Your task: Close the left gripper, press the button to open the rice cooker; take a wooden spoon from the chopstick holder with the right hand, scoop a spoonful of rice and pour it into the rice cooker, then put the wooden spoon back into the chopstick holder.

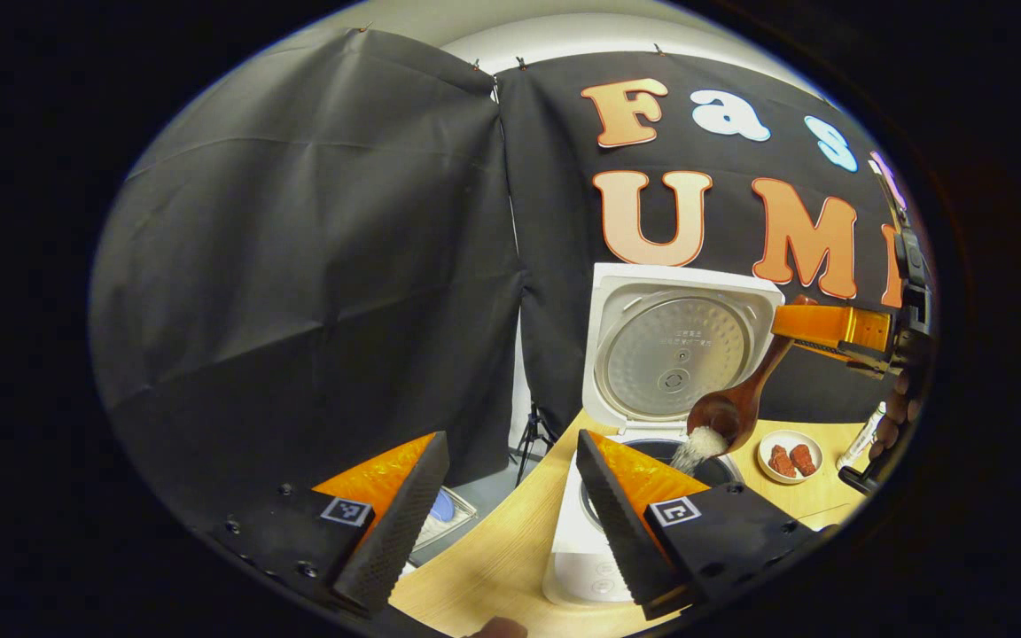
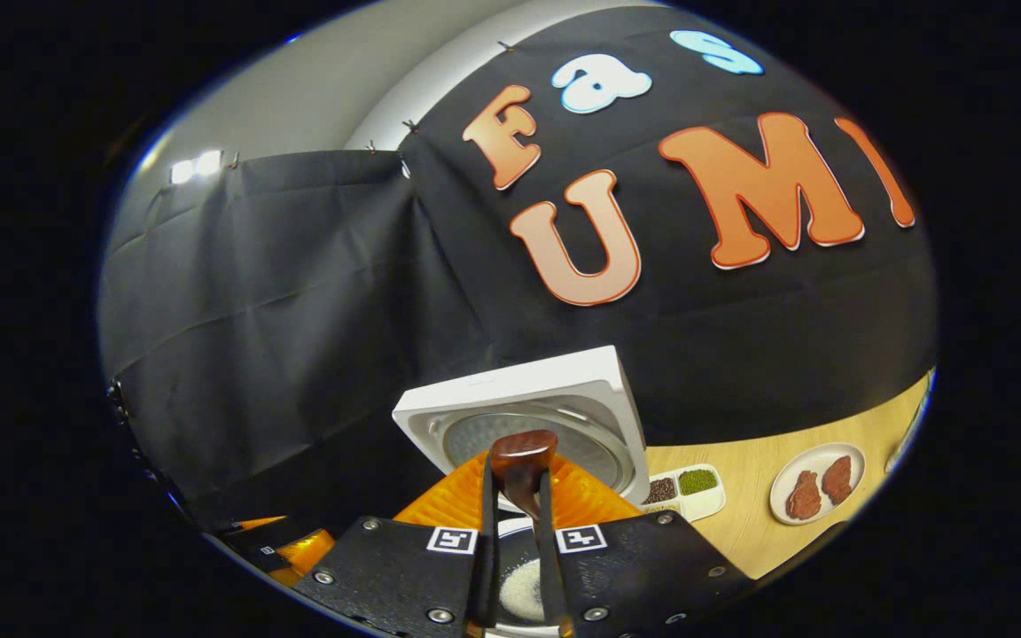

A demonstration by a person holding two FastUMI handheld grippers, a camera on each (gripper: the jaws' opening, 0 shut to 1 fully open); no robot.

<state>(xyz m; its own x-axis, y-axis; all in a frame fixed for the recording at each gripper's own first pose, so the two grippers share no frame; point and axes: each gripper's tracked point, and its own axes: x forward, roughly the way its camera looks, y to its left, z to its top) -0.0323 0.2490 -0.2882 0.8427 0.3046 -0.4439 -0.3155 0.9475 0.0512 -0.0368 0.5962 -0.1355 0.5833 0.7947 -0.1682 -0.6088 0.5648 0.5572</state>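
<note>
Above the open rice cooker (image 1: 604, 523), tipped bowl-down: wooden spoon (image 1: 736, 403), pinched by its handle in the right tongs (image 1: 830, 330), rice (image 1: 697, 447) streaming off the lip into the dark pot mouth directly beneath. Handle rising up and away to the right from the bowl toward those tongs, so long axis steeply slanted, bowl end lowest and nearest the pot. Lid (image 1: 674, 350) standing upright behind the pot, well clear of the pour.

From the right gripper view: right tongs (image 2: 518, 549) nearly closed, both fingers pressing the spoon handle (image 2: 524, 461) between them, handle end poking up past the fingertips; white grains visible down through the narrow gap, inside the pot (image 2: 524, 589). Cooker lid (image 2: 546, 416) just beyond.

Left tongs (image 1: 510, 514) spread wide, gripping nothing, hanging low over the near edge of the bench (image 1: 493, 554), cooker body just beside the right-hand finger (image 1: 617, 523).

Probably mid-pour, scooping done, spoon return not yet done. Chopstick holder not made out with any certainty here, so direction of the return trip cannot be told. Right tongs clearly the ones to carry it, already gripping the handle. Also on the bench: small plate with two reddish pieces (image 2: 816, 483) and a divided dish of grains (image 2: 683, 487) on the far side of the cooker.
</note>
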